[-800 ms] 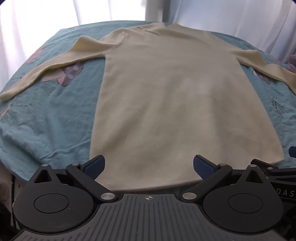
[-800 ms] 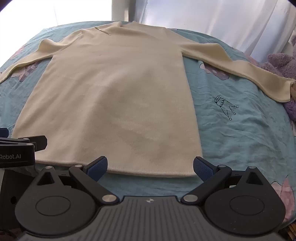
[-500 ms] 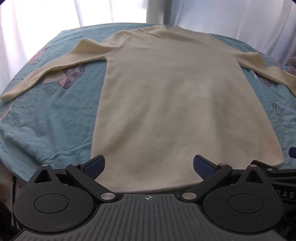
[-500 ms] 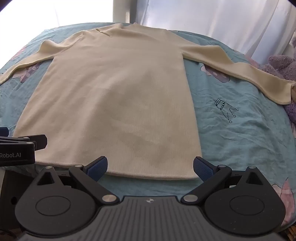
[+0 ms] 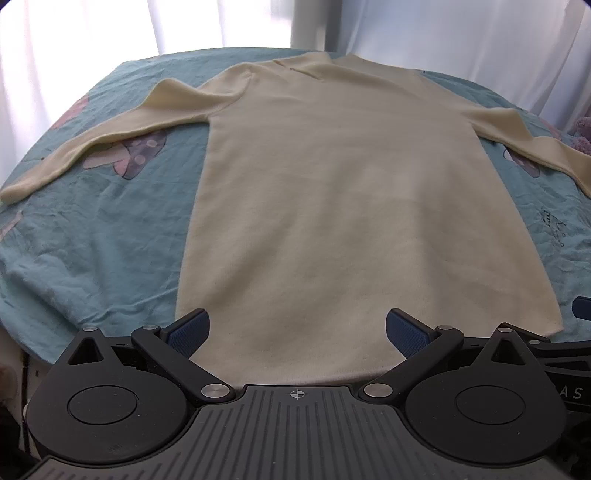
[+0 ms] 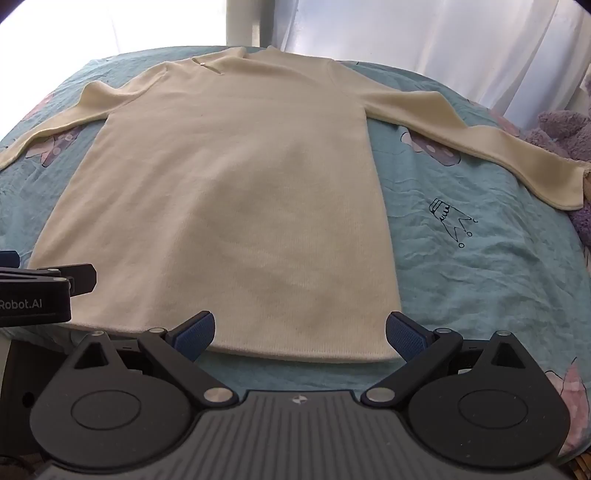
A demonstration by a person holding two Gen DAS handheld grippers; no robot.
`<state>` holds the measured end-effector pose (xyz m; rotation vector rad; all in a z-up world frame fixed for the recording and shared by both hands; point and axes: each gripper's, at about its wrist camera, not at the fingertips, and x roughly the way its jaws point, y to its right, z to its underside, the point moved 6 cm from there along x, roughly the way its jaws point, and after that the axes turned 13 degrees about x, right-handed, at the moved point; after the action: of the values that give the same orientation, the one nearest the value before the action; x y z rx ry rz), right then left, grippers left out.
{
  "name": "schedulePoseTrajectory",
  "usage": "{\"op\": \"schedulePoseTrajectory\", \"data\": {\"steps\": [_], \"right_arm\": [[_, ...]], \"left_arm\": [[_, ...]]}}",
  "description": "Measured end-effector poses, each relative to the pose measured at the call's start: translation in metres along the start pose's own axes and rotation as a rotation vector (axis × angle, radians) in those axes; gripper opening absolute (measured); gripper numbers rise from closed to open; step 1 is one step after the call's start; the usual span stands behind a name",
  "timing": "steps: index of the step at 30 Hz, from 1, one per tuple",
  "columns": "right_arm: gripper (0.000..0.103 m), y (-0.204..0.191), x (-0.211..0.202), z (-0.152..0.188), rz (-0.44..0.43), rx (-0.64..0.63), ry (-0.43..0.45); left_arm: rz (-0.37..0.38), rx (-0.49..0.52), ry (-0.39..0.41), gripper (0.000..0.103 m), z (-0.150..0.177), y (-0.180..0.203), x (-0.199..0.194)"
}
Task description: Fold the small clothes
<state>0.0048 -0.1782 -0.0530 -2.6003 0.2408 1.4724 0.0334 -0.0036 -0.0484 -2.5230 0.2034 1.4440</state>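
A cream sweater [image 5: 351, 206] lies flat on a blue bedsheet [image 5: 92, 229], collar at frame top and hem nearest both wide-open, empty tools, the left gripper [image 5: 295, 328] over the hem, the right gripper [image 6: 299, 328] at its lower-right corner.

Daylight pours in from behind the white curtains [image 5: 110, 29] at the far side, blown out to pure white at the upper left of the right wrist view. The cream sweater [image 5: 351, 203] is softly and evenly lit, with only faint shadows near its hem. Fisheye distortion bows the teal bedsheet [image 6: 480, 277] and darkens the corners; focus is sharp.
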Motion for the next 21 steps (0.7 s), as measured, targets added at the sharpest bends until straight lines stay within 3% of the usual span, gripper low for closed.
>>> {"op": "schedulePoseTrajectory", "data": {"steps": [21], "right_arm": [[0.099,0.0007,0.0029,-0.0015,-0.005,0.0,-0.002]], "left_arm": [[-0.001,0.006,-0.002,0.103,-0.003,0.0007,0.0033]]}}
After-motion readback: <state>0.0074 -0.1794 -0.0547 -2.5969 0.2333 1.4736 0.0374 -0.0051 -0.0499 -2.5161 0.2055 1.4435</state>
